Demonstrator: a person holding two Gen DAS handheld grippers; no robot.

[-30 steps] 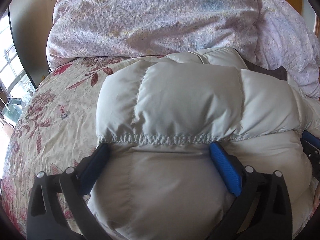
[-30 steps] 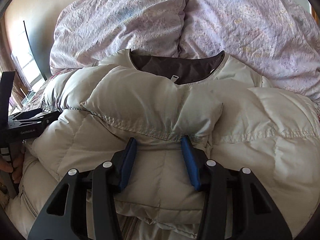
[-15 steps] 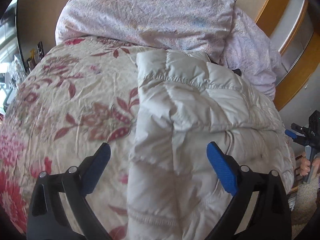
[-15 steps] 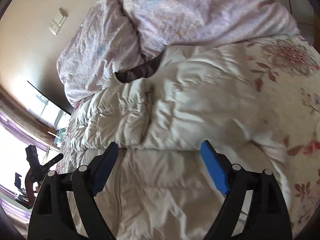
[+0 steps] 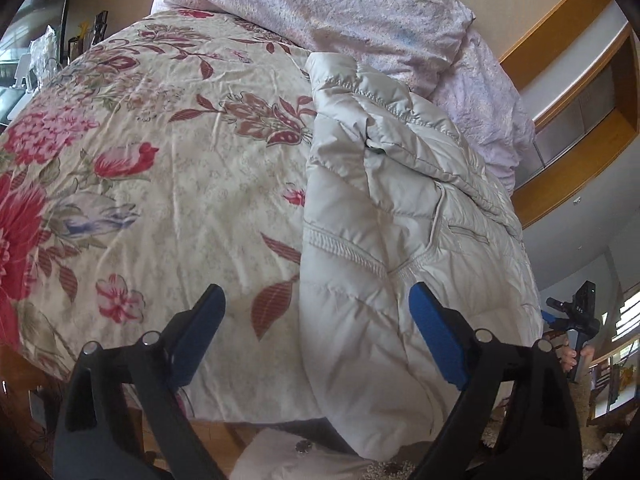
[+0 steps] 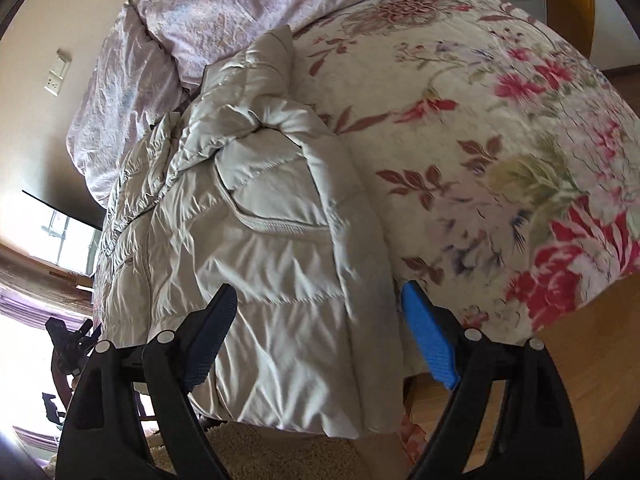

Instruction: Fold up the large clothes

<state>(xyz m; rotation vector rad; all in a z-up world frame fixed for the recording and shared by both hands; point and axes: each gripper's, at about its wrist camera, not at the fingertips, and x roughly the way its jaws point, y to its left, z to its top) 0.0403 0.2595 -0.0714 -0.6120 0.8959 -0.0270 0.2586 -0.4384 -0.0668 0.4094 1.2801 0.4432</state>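
Both wrist cameras looked forward between wide-spread blue fingers from the bed's foot, the left gripper (image 5: 316,332) and right gripper (image 6: 320,330) near the shared puffy jacket (image 5: 400,216) (image 6: 260,216) and floral bedspread (image 5: 160,160) (image 6: 480,120).

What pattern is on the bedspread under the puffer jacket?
The bedspread is cream with red and pink flowers; clearest in the left wrist view.

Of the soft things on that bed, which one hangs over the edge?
The puffy cream jacket: its lower end droops past the bed edge. The lilac duvet is bunched at the far end, and the floral bedspread lies flat.
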